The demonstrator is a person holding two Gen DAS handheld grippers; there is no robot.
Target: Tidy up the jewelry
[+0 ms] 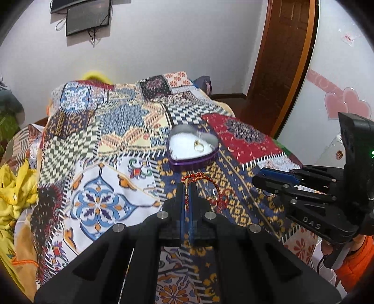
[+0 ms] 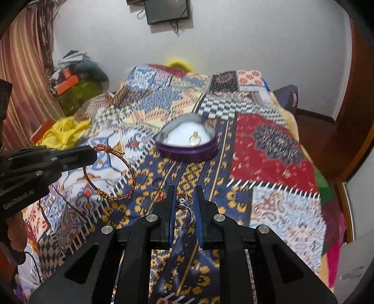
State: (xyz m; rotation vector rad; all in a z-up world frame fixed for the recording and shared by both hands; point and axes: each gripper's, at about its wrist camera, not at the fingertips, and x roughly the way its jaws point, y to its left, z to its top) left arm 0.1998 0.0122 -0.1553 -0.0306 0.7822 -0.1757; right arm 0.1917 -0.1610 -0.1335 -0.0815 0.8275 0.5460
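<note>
A purple heart-shaped tin [image 1: 194, 161] with a white lining stands on the patterned bedspread; it also shows in the right wrist view [image 2: 187, 153]. A gold ring [image 1: 199, 146] lies inside it, also seen from the right [image 2: 195, 140]. My left gripper [image 1: 186, 187] is shut on a red braided bracelet [image 1: 210, 179] and holds it above the bed, near the tin; the bracelet [image 2: 131, 173] hangs from the left gripper [image 2: 92, 153] in the right wrist view. My right gripper [image 2: 184, 194] is shut on a silver ring with a stone [image 2: 184, 202]. The right gripper [image 1: 259, 179] is right of the tin.
The patchwork bedspread [image 1: 105, 149] covers the bed. Yellow cloth [image 1: 16, 187] lies at the left edge. A dark wooden door [image 1: 287, 46] stands at the back right. A black screen [image 2: 167, 10] hangs on the wall. Boxes and clutter [image 2: 72, 79] sit at the far left.
</note>
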